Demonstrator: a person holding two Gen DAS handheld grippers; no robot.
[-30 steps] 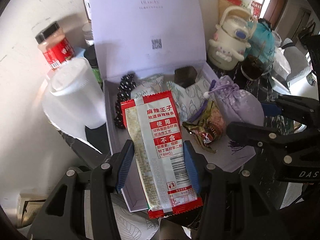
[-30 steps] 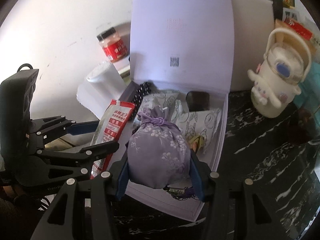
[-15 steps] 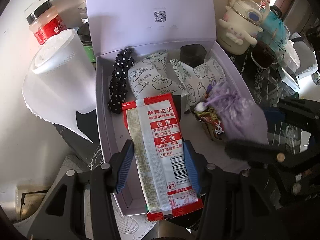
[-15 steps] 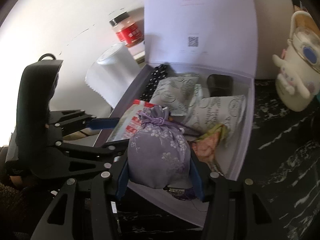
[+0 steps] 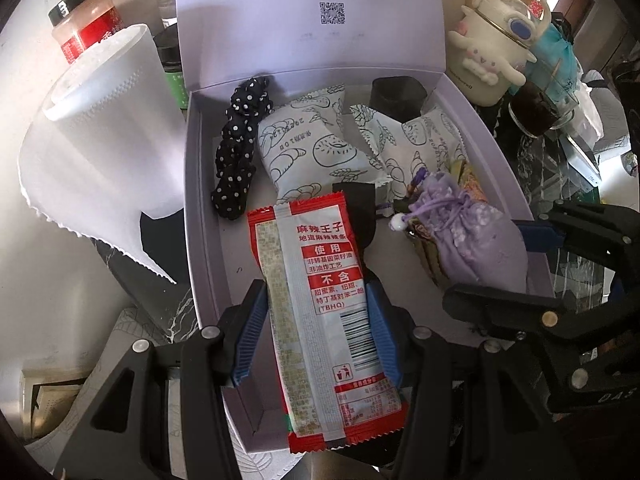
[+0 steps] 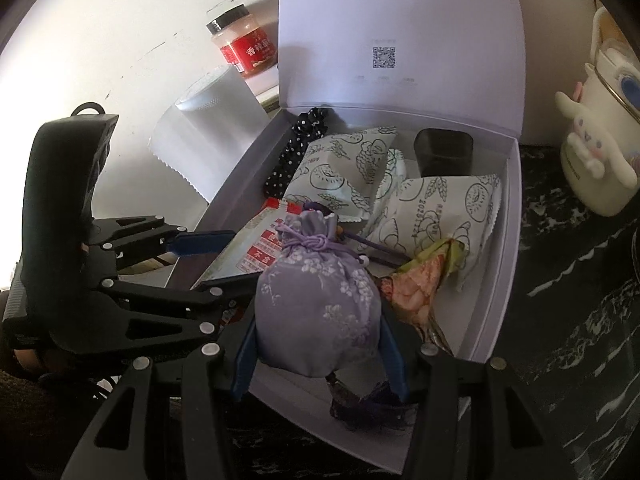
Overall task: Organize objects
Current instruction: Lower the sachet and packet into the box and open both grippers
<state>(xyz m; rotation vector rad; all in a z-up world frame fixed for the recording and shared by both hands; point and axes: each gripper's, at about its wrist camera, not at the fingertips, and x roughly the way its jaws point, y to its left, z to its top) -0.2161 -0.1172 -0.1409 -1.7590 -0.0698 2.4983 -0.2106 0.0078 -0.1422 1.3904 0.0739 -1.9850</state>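
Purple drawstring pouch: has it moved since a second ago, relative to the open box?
Yes. The purple pouch, clamped in the right gripper, has come down toward the lavender box, now overlapping its interior.

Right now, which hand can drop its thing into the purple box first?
Probably the left. The left gripper holds the red snack packet over a bare patch of box floor. The right gripper holds the purple pouch over a crowded corner.

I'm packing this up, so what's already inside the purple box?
Inside the purple box: a dotted scrunchie, two white snack packs, a black case and an orange wrapper. The held pouch hides what lies beneath it.
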